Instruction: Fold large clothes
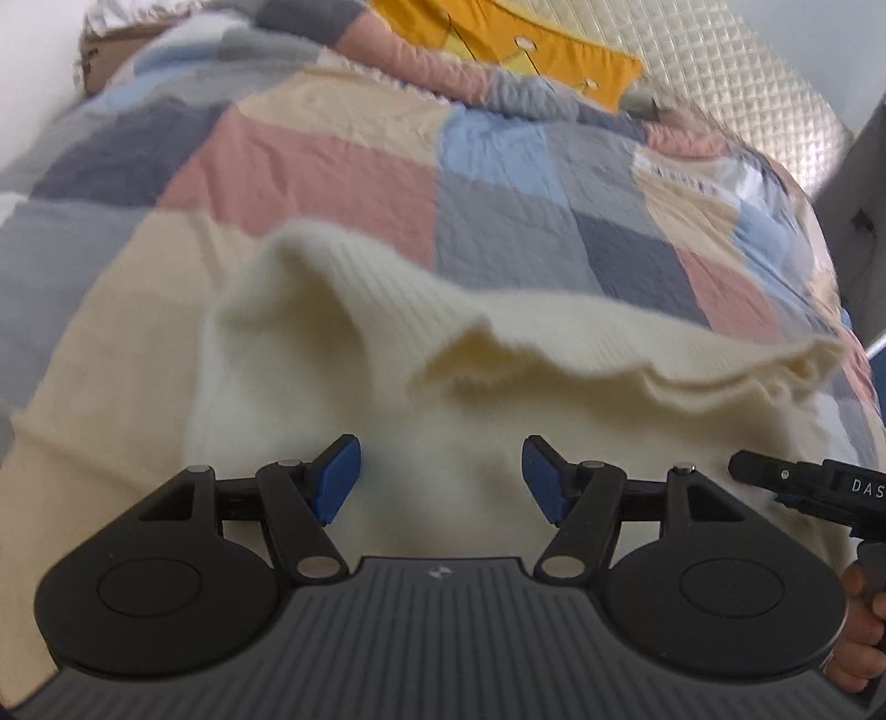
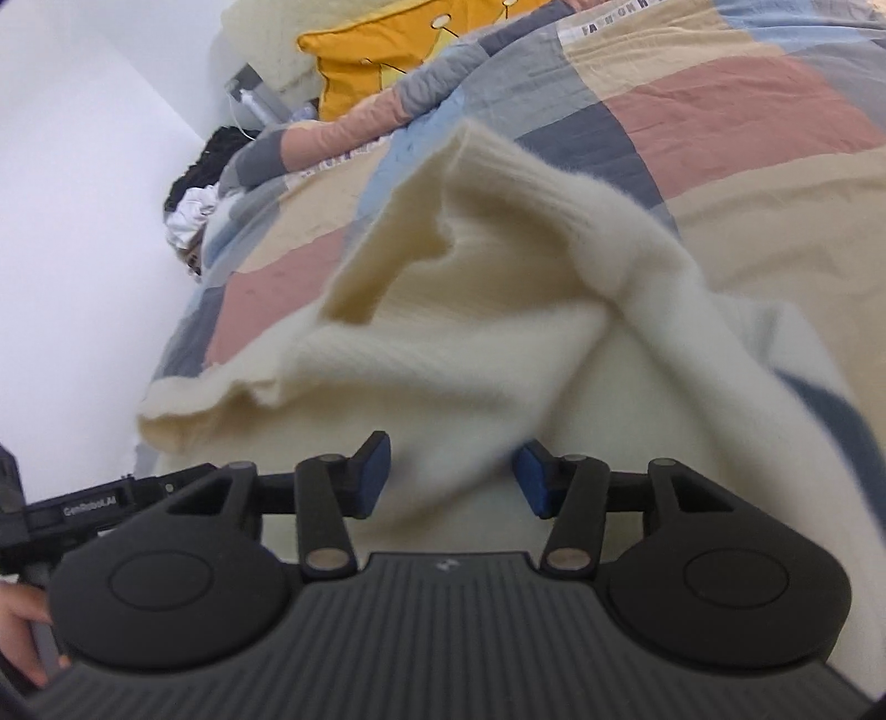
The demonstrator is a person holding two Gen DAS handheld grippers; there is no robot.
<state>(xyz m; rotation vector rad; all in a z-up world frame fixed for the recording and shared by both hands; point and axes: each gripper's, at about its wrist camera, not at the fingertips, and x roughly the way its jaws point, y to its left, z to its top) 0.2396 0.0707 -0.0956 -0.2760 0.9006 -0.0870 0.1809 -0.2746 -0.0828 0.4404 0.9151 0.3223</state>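
A fluffy cream knit sweater lies rumpled on a patchwork quilt, with a ribbed edge raised in a ridge. My left gripper hovers over its near part, blue pads wide apart and nothing between them. In the right wrist view the sweater is bunched, and a thick fold runs down between the pads of my right gripper. The fold hides part of the right-hand pad, but the jaws stand apart and do not visibly pinch it. The quilt spreads behind.
A yellow pillow lies at the head of the bed by a quilted cream pad. A white wall and a heap of dark clothes border one side. A hand holds the other tool.
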